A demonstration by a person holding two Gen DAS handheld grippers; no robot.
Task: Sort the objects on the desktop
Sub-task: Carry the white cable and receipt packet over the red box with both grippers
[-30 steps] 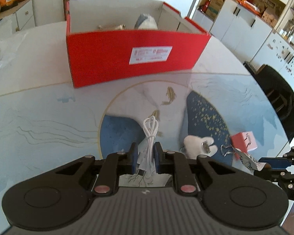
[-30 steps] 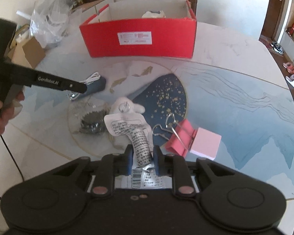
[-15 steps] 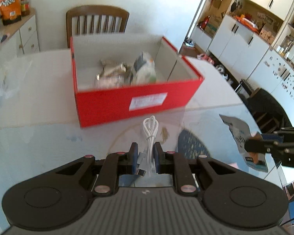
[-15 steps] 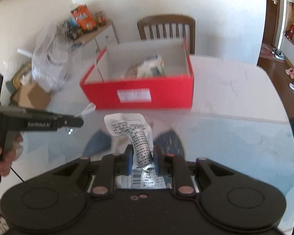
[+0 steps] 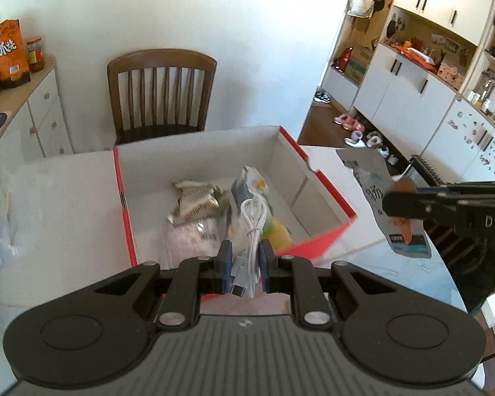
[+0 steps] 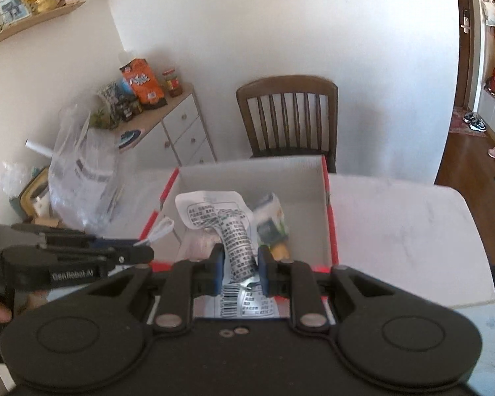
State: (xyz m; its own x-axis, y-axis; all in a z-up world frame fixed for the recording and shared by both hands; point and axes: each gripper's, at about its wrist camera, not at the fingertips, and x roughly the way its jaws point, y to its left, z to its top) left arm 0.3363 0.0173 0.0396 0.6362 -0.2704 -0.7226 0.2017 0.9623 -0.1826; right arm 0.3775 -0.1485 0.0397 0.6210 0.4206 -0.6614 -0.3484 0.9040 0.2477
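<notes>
The red box (image 5: 313, 247) stands open on the table (image 6: 396, 224), white inside, and everything here sits in relation to it. The left gripper (image 5: 246, 264) hangs over the box's near edge with its blue pads pressed together on a coiled white cable (image 5: 252, 227); the cable's loop sticks out ahead of the fingers, above the things inside the box, and its plug ends dangle just behind the pads. In the right wrist view that same gripper (image 6: 142, 254) reaches in from the left, at the box's left wall, with the cable's white loop (image 6: 161, 227) showing at its tip.

The right gripper (image 6: 237, 267) is also above the box's near edge, clamped on a crumpled packet (image 6: 227, 224) printed with black text and a barcode; the packet's upper part spreads out over the box's inside. From the left wrist view this gripper (image 5: 392, 203) comes in from the right of the box, the packet (image 5: 379, 198) hanging from it beside the box's right wall.

Inside the box lie a crinkled silver wrapper (image 5: 194, 201), a pale clear bag (image 5: 194, 234) and a blue, green and yellow pouch (image 6: 270, 224). A wooden chair (image 5: 161, 92) stands behind the box, beyond the table. A clear plastic bag (image 6: 82, 175) sits to the left of the box.
</notes>
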